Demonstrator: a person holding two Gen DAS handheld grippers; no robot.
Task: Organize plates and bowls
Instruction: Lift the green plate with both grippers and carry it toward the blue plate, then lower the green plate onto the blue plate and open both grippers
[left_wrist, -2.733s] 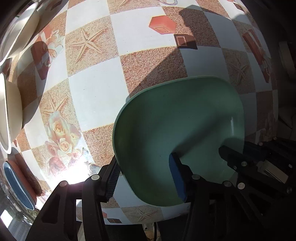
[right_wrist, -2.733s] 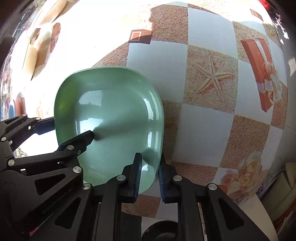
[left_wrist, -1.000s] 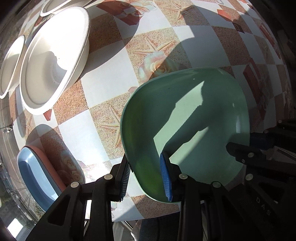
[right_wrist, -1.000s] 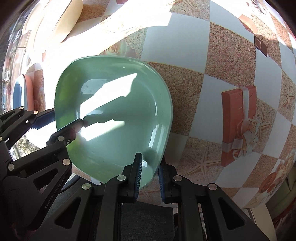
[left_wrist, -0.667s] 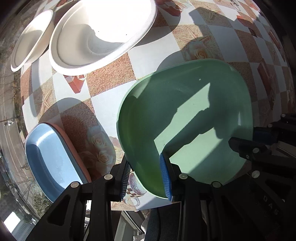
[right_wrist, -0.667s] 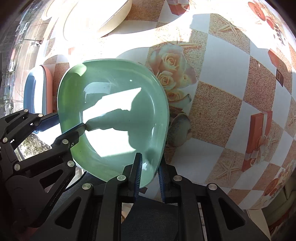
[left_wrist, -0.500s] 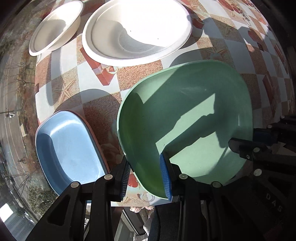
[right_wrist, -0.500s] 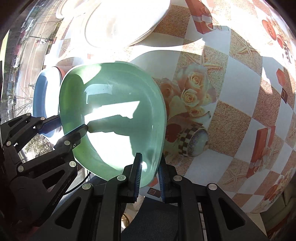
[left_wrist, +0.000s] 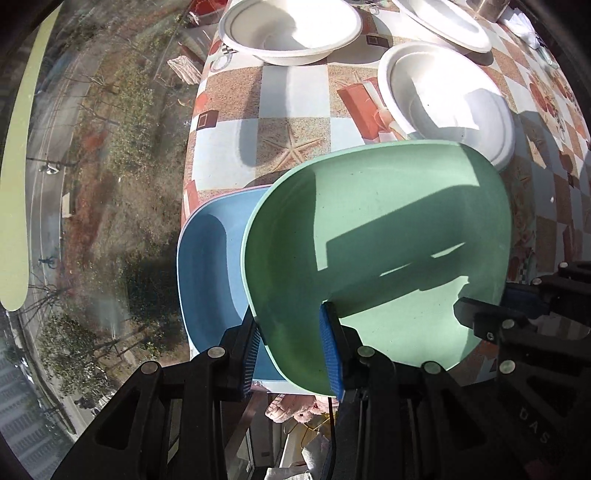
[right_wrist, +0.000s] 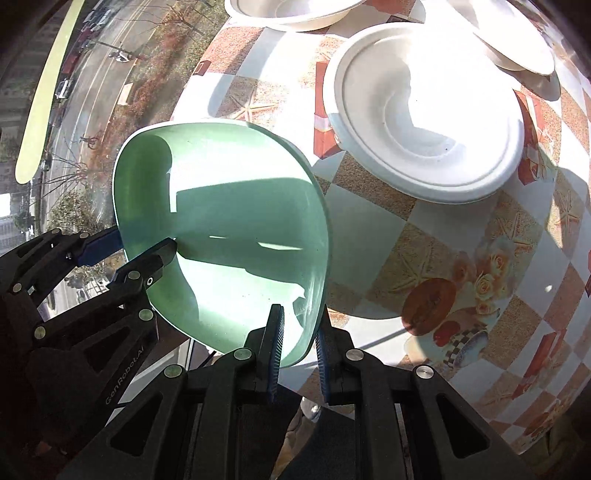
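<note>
The worktop carries a checkered cloth printed with starfish, roses and gift boxes, and its near edge stands by a window over a street.

The green plate is held above the worktop's near corner, tilted, and is gripped by both grippers at once. It overlaps the blue plate, which lies flat at the worktop's corner with a pink rim showing just beneath it. Whether the green plate touches the blue plate cannot be told.

Three white bowls rest further back: a large bowl just beyond the green plate, a second bowl near the far edge, and a third bowl at the far right.

The left gripper is clamped on the green plate's near-left rim, one blue pad inside the plate and one outside. The right gripper is clamped on the near-right rim, jaws drawn nearly together with the thin rim between them. Each gripper appears in the other's view, at opposite sides of the plate.
</note>
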